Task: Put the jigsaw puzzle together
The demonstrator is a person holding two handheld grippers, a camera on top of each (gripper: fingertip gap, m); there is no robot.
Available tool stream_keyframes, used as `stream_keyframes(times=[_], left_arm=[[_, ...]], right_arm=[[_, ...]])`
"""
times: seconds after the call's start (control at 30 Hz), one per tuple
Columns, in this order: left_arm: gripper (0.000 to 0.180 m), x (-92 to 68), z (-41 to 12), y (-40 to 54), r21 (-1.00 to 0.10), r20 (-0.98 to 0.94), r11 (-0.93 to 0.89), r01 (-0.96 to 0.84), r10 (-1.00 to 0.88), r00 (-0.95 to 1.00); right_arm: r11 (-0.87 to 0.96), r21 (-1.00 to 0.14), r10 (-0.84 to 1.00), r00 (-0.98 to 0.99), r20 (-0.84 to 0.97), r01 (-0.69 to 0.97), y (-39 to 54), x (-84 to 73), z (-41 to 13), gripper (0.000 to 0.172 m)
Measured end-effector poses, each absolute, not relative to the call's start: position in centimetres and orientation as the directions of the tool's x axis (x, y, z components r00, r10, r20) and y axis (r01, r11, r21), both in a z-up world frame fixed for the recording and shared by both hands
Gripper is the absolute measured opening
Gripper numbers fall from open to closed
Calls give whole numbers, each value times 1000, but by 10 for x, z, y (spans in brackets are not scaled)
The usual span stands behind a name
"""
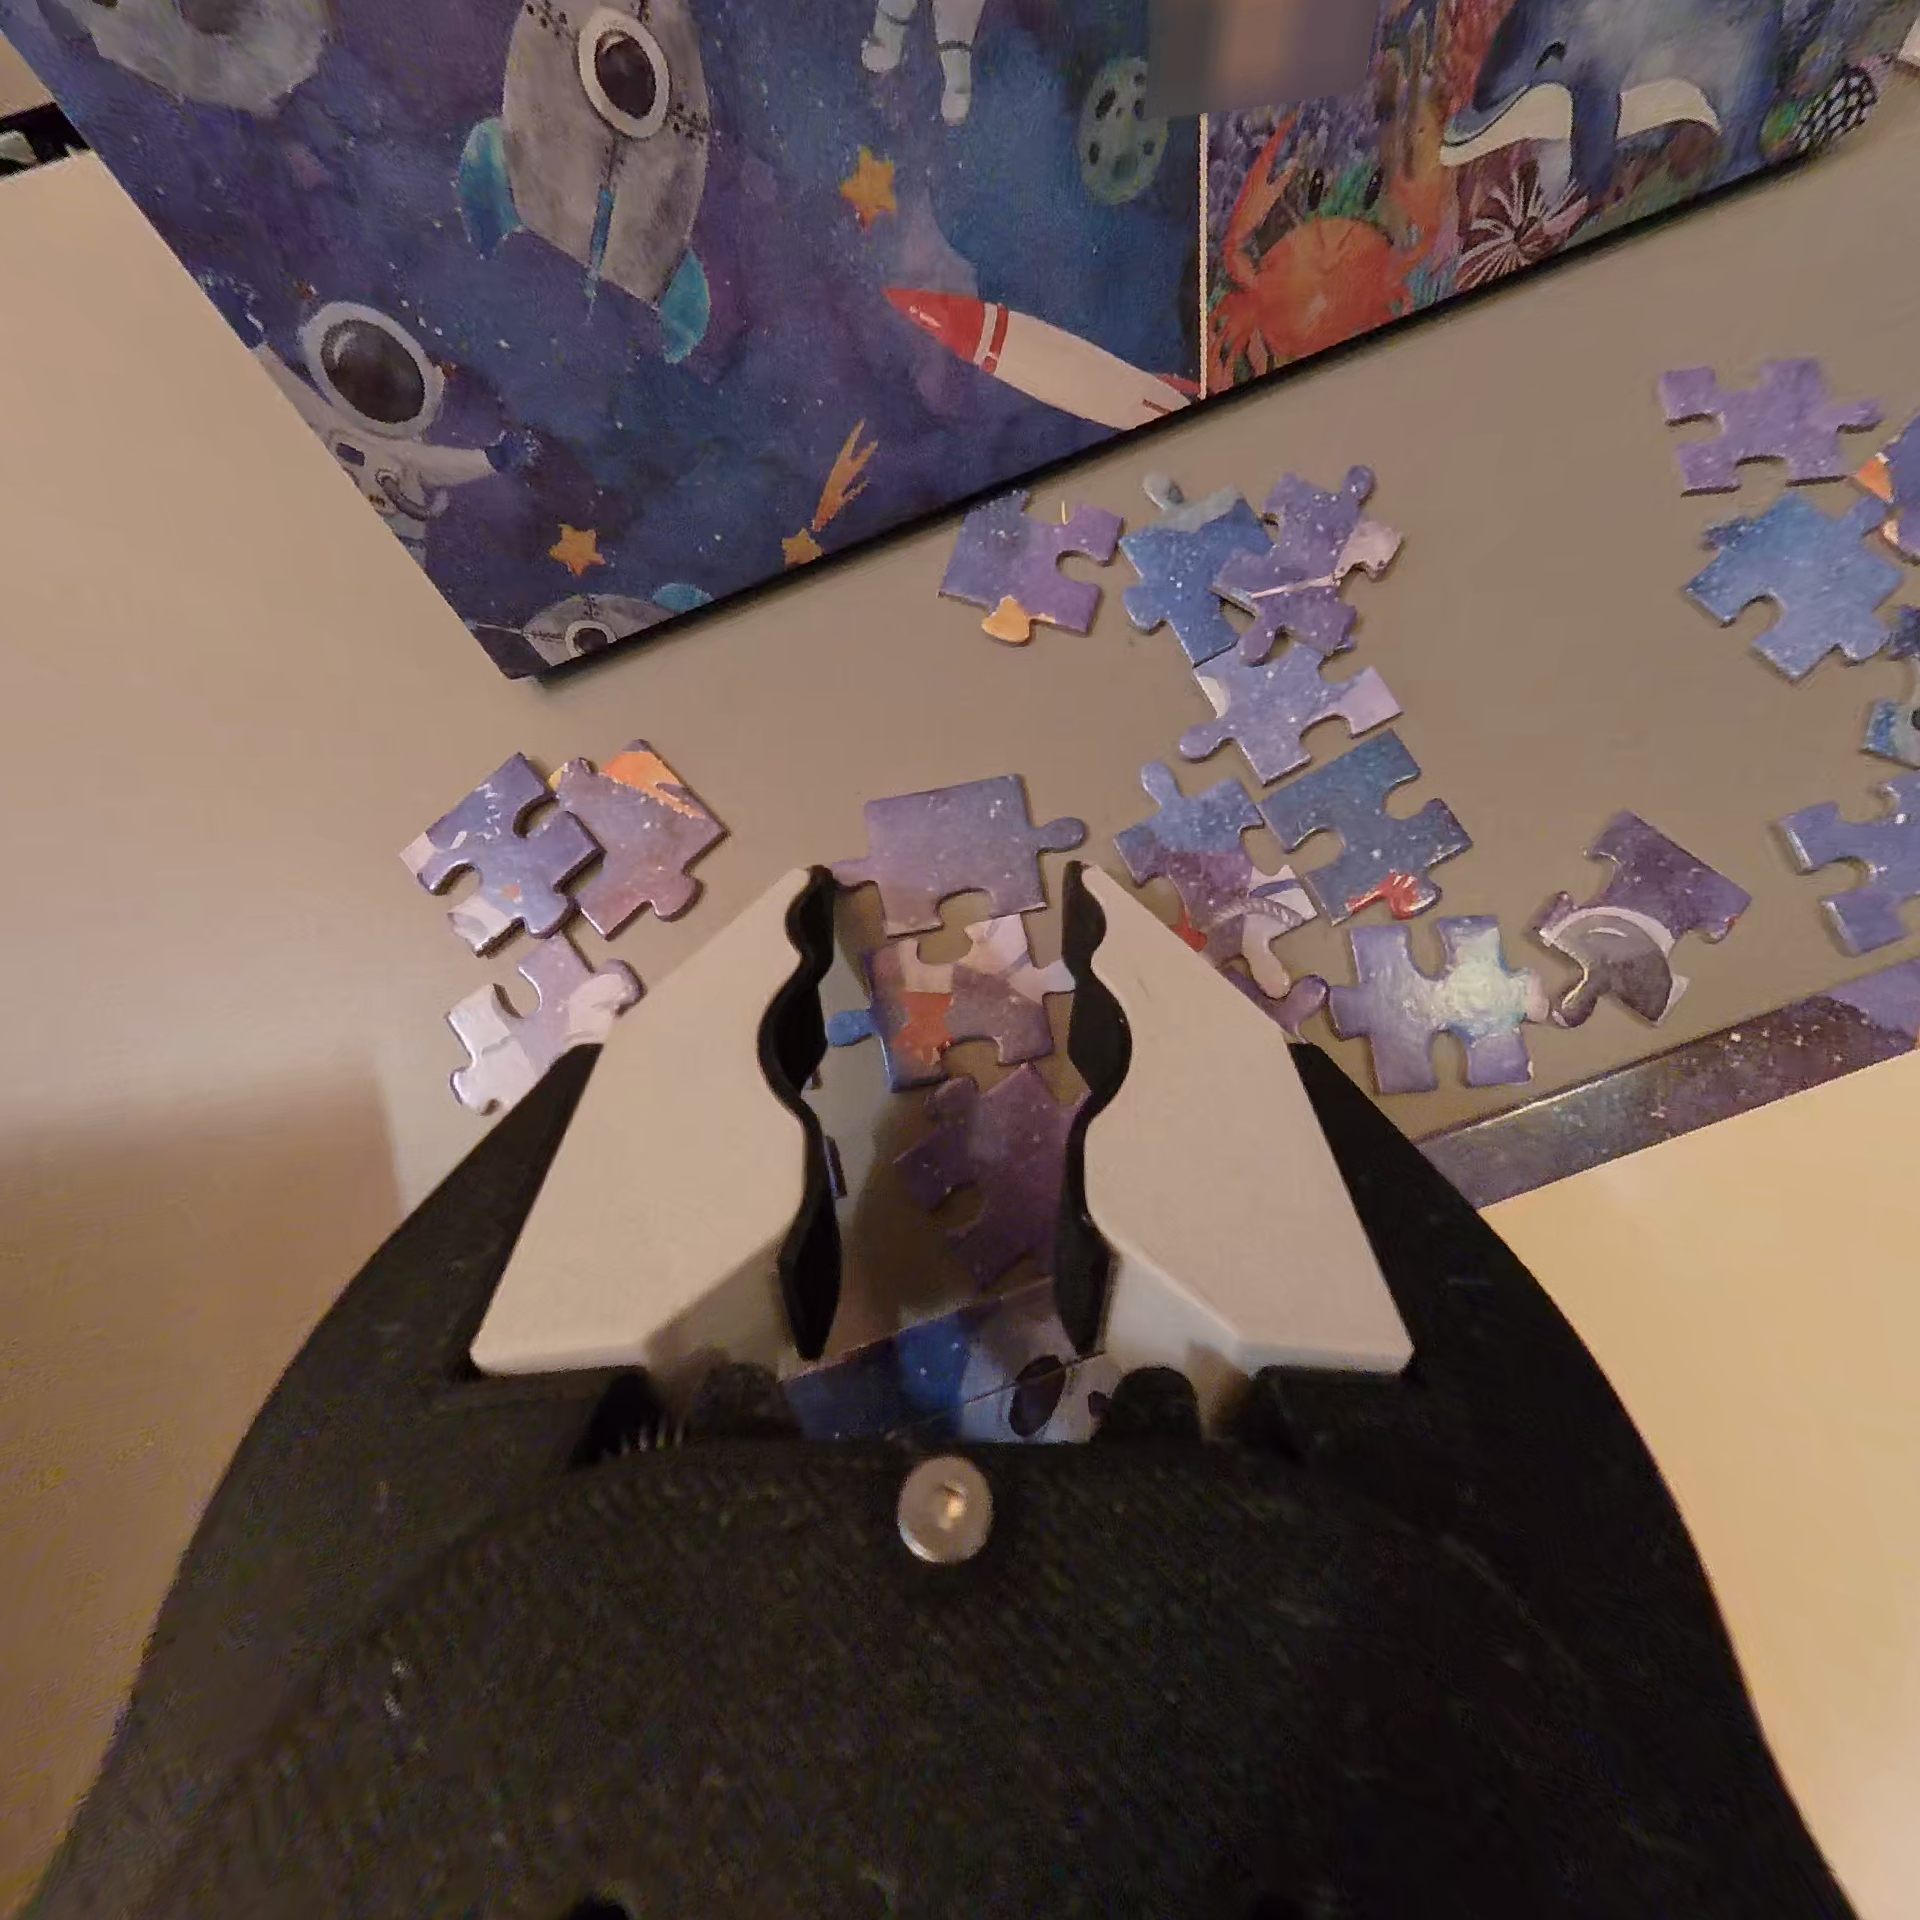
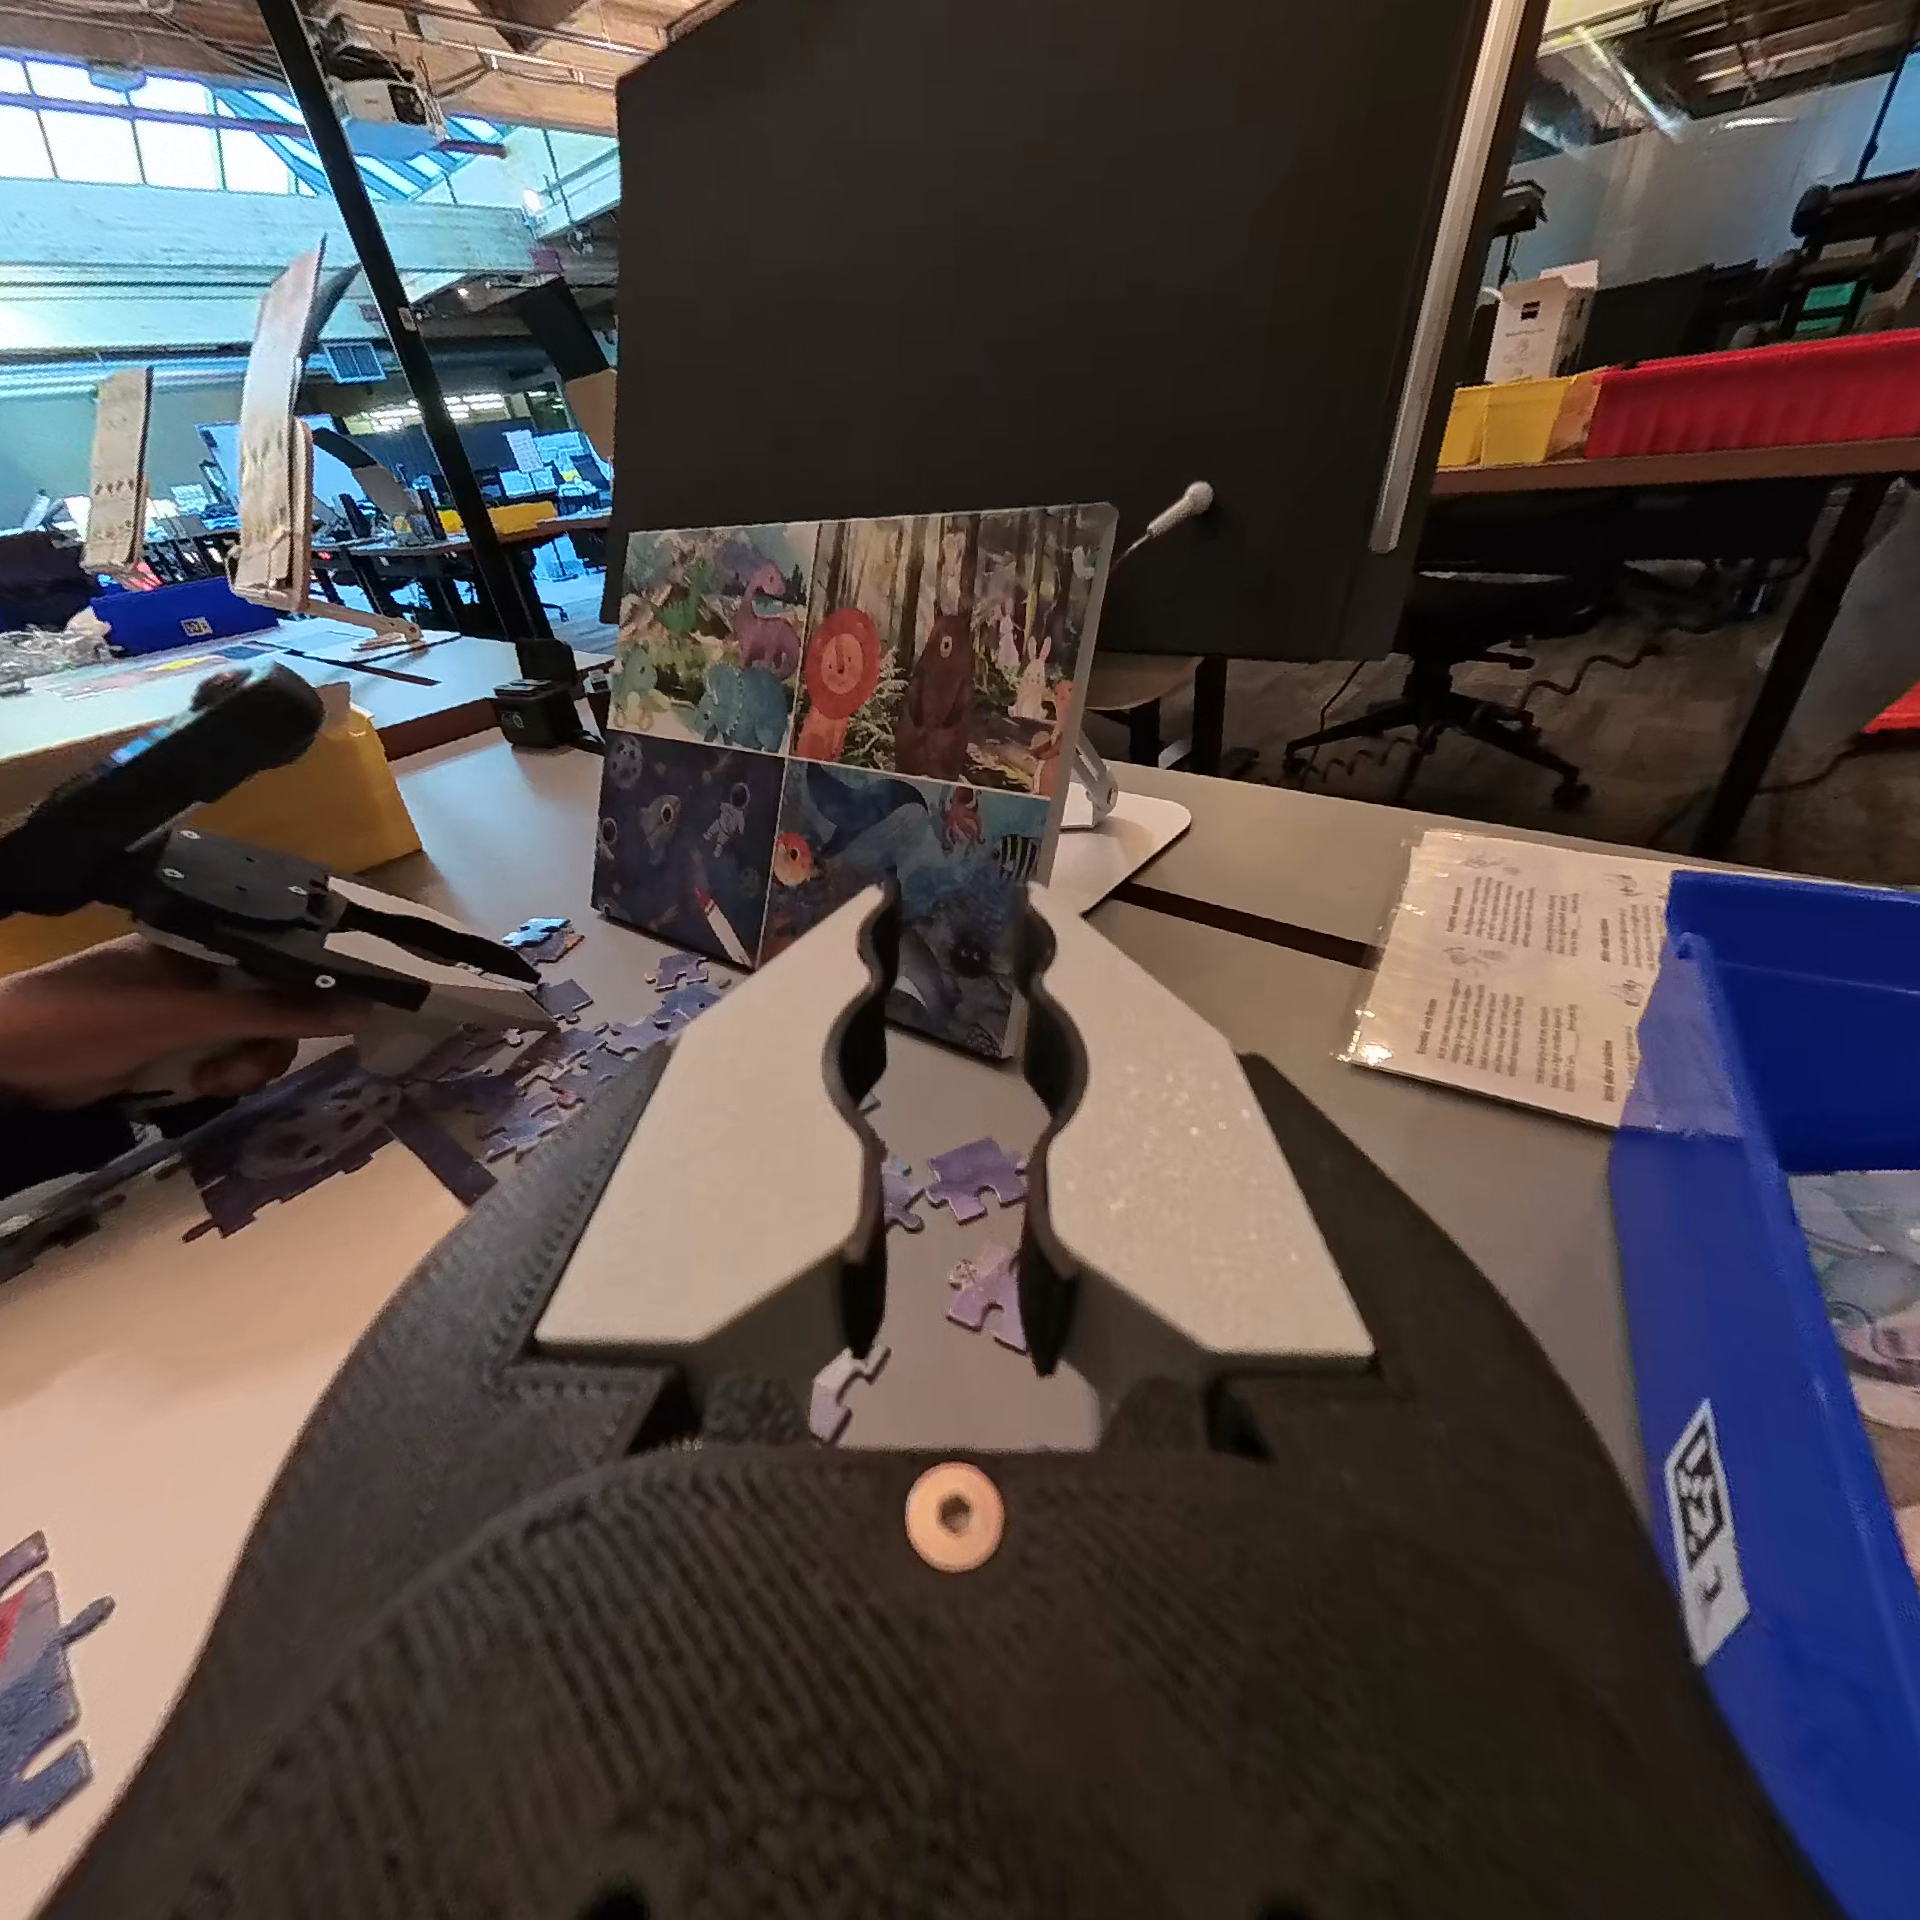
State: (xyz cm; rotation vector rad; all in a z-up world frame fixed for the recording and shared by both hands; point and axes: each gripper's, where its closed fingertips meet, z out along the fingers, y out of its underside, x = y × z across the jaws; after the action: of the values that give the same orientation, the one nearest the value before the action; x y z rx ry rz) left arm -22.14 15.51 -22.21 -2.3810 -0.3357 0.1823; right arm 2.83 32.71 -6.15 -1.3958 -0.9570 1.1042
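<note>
Left hand-held gripper (image 1: 945,883) spread, low over loose purple cardboard jigsaw pieces (image 1: 951,847) on grey desk (image 1: 790,686), gripping nothing; right hand-held gripper (image 2: 956,914) parted, empty, raised.

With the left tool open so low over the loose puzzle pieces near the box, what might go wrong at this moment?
1. Several loose puzzle pieces overlap between the open fingers of the left tool; closing there may catch two at once or push them aside.
2. The picture box stands upright close behind the pieces; a forward push might tip it.
3. The right tool hangs open above the table with nothing in it, near the blue bin; a sideways swing might hit the bin.
</note>
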Motion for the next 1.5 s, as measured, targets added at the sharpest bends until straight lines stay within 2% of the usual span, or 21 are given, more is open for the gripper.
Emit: stream_keyframes(times=[0.2,0.23,0.47,0.57,0.67,0.83,0.9,1.0,1.07,1.23,1.5], left_arm=[[40,-221,-224,155,-677,-11,-708,200,281,960],[30,-222,-223,155,-683,-9,-704,197,278,961],[30,-218,-221,155,-702,41,-683,201,243,969],[30,-212,-208,159,-744,50,-644,179,214,975],[30,-183,-184,168,-806,64,-583,104,90,994],[30,-79,-162,180,-857,75,-508,-82,-280,957],[31,-35,-164,180,-856,50,-484,-183,-430,901],[31,8,-187,174,-797,-29,-473,-375,-591,806],[31,20,-201,171,-754,-49,-478,-451,-643,764],[30,31,-212,168,-720,-53,-474,-508,-691,721],[30,25,-219,169,-709,-75,-475,-522,-685,725]], right_arm=[[-107,-994,966,234,-110,-28,321,27,-58,19],[-104,-994,966,235,-107,-26,321,26,-58,19],[-105,-994,965,238,-109,-29,322,27,-58,19],[-103,-994,965,241,-108,-30,323,28,-58,18],[-106,-994,964,241,-110,-30,323,28,-58,19],[-110,-994,965,236,-113,-24,323,26,-61,19],[-111,-993,966,232,-114,-25,322,25,-61,19],[-110,-994,968,225,-113,-29,320,25,-59,19],[-107,-994,969,220,-111,-32,318,25,-57,18],[-104,-993,972,204,-113,-51,314,27,-49,18],[-145,-985,975,157,-159,-94,307,28,-41,18]])
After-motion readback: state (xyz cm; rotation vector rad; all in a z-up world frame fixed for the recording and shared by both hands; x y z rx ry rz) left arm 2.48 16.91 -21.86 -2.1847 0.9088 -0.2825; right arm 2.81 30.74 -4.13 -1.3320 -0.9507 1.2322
